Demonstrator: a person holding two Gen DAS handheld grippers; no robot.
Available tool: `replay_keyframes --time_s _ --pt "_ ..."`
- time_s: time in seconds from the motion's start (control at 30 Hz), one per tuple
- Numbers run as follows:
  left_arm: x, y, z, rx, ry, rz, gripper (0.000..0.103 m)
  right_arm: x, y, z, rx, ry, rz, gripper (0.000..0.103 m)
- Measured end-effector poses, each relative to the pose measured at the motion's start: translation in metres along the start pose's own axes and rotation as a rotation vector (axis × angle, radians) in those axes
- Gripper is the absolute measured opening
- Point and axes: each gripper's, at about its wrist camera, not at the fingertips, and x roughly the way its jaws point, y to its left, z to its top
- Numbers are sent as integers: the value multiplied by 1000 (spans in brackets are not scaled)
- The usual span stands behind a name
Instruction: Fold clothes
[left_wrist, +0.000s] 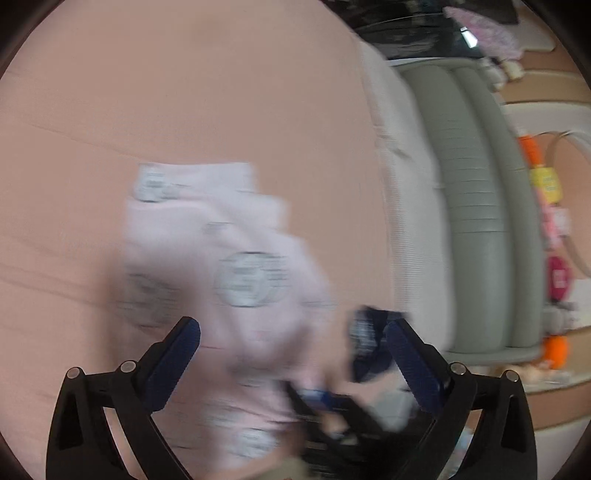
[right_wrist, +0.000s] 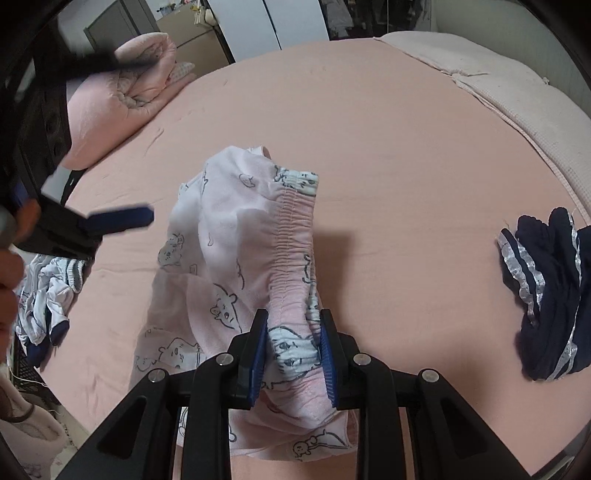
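Pink sheet (right_wrist: 388, 155) covers the bed where we work. Our right gripper (right_wrist: 293, 354) is clamped on the elastic waistband of the pale pink printed shorts (right_wrist: 236, 236), which trail away across the middle of the sheet. Our left gripper (left_wrist: 291, 343) hangs spread wide above them, holding nothing. A navy garment (right_wrist: 550, 291) lies at the right, a rumpled white one (right_wrist: 48, 291) at the left edge.

Each claw (right_wrist: 293, 341) has black angular arms, silver round screws at the joints, and ribbed blue finger pads (right_wrist: 328, 360).
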Motion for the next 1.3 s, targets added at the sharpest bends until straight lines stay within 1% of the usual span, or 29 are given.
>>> replay_keyframes --time_s 0.03,0.1,0.2,0.23,0.27,0.33,0.43,0.5,0.57,0.73,0.77,0.8,0.87,0.97,1.0,1.03,1.1,1.17,1.23,1.3 --pt "1 7 -2 2 -6 46 103 16 -4 8 9 -6 -1 29" --pt "2 20 -6 -14 -6 63 103 9 -6 14 5 -35 -9 31" --pt "-5 39 -14 -56 -36 33 103 -12 -6 18 -5 -83 -22 34" --pt "-5 43 -15 -66 -40 36 103 -12 -3 21 -12 -89 -17 36" --pt "-6 46 -16 -75 -43 40 103 -9 0 25 -20 -93 -9 40" --pt "-5 51 -17 -77 -53 69 103 -4 6 32 -35 -100 7 42" --pt "2 52 -25 -64 -57 104 103 3 16 42 -59 -111 30 42" --pt "0 50 -33 -44 -79 100 103 8 22 48 -75 -118 46 42" --pt "-6 47 -44 -3 -115 94 103 13 28 55 -90 -125 62 42" --pt "-8 41 -59 114 -174 143 103 24 39 59 -118 -136 82 41" --pt "-9 41 -61 131 -185 150 103 26 40 62 -122 -137 94 37" --pt "-8 43 -63 129 -191 136 103 27 41 65 -131 -136 105 33" --pt "-10 51 -66 117 -197 120 102 35 42 72 -153 -132 96 31" --pt "-5 71 -60 67 -173 203 102 45 41 78 -159 -116 86 30" --pt "-2 78 -61 64 -154 239 101 48 39 78 -154 -107 85 30" --pt "-3 78 -63 87 -157 252 97 50 38 79 -150 -99 84 30" --pt "-4 77 -67 134 -163 281 97 55 35 80 -141 -82 83 30" --pt "0 71 -72 201 -173 378 97 60 33 81 -132 -65 81 30" --pt "6 67 -79 277 -169 436 98 65 30 82 -123 -48 79 30" --pt "8 61 -87 346 -184 478 98 70 27 83 -114 -32 77 30"
